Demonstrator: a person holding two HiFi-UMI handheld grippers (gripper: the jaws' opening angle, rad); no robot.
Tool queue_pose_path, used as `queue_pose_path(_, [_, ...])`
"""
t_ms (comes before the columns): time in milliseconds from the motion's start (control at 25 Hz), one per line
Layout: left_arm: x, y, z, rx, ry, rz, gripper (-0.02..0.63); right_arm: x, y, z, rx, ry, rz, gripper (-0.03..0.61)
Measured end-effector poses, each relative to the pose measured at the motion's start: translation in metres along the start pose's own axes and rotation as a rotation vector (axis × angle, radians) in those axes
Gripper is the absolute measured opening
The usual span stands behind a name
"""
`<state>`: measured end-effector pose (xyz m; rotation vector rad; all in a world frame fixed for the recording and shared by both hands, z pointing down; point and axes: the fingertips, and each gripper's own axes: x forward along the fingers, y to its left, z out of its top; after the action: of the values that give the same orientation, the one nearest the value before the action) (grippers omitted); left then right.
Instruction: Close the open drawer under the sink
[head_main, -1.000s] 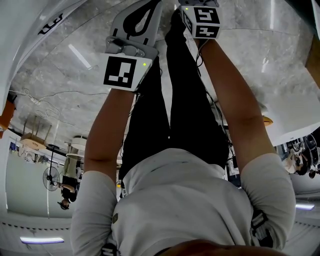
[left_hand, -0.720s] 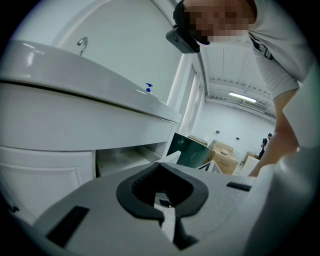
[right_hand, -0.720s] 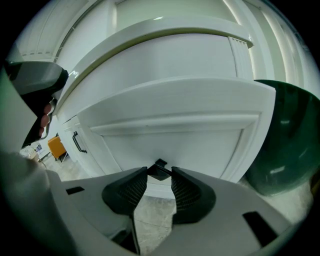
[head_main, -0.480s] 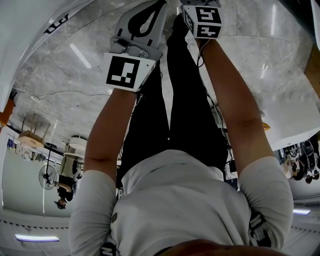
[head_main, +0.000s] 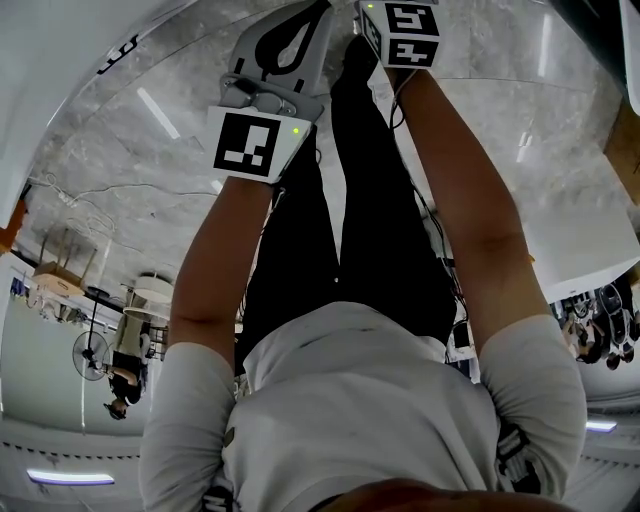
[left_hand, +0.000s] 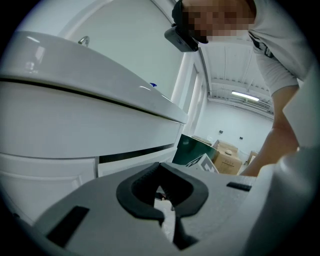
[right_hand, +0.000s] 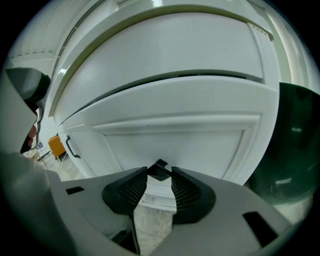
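Observation:
The white sink basin (left_hand: 90, 95) hangs over a white drawer front (left_hand: 135, 162), with a dark slot between them. My left gripper (left_hand: 167, 220) hovers beside this cabinet, its jaws shut with nothing between them; in the head view it (head_main: 318, 8) sits at the top edge. In the right gripper view the panelled drawer front (right_hand: 175, 135) fills the frame. My right gripper (right_hand: 160, 176) is up against it, its pads closed on each side of a small black drawer handle (right_hand: 160, 171). Only the right gripper's marker cube (head_main: 400, 30) shows in the head view.
A dark green bin (right_hand: 290, 150) stands right of the cabinet, also visible as the green bin (left_hand: 187, 147) with cardboard boxes (left_hand: 227, 155) behind it. A neighbouring cabinet door with a black handle (right_hand: 70, 147) is to the left. The person's legs (head_main: 340, 220) are between both arms.
Both grippers have shifted a little toward the top of the head view; the right marker cube now touches the frame's edge.

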<state>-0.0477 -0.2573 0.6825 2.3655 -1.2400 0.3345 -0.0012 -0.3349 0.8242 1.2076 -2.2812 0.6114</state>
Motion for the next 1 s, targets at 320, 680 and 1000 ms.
queue_pose_path(320, [0.006,-0.001,0.001,0.008,0.002,0.008,0.009,0.012,-0.003,0.027,-0.037,-0.034,0.014,0.170])
queue_pose_path(680, [0.000,-0.004,0.009,0.011,0.002,0.013,0.009,0.015,-0.002,0.020,-0.070,0.000,0.067,0.238])
queue_pose_path(1000, [-0.026,-0.012,0.045,0.038,-0.022,0.040,0.009,-0.029,-0.019,0.041,-0.035,-0.005,0.049,0.252])
